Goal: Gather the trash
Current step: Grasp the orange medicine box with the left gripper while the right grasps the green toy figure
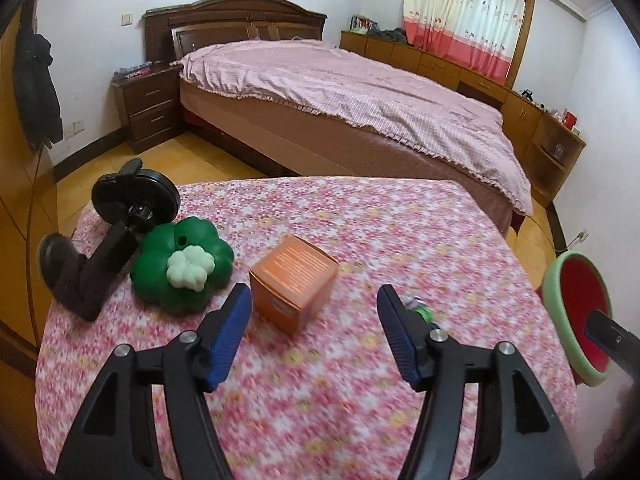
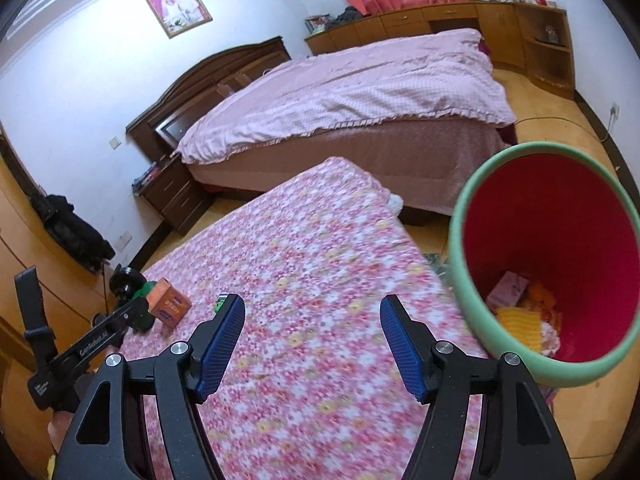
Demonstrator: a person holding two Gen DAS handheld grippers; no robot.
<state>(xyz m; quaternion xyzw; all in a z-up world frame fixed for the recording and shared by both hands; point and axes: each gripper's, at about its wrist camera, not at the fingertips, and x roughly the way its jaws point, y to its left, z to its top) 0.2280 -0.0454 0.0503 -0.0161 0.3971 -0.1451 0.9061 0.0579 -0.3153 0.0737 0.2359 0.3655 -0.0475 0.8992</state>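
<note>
Orange carton (image 1: 294, 282) sits mid-bench on the floral cloth (image 1: 360, 240), tilted on one corner, untouched; looks like the next trash item. Small green-white wrapper (image 1: 416, 307) lies just beside it, partly hidden behind a finger. Left gripper (image 1: 314, 312) hovers short of the carton, jaws spread, nothing between them. Right gripper (image 2: 312, 326) is also spread and empty, next to the red bin (image 2: 460, 248), which stands off the bench edge, so drops are short. Bin already holds scraps. Green clover-shaped container (image 1: 182, 266) probably stays.
</note>
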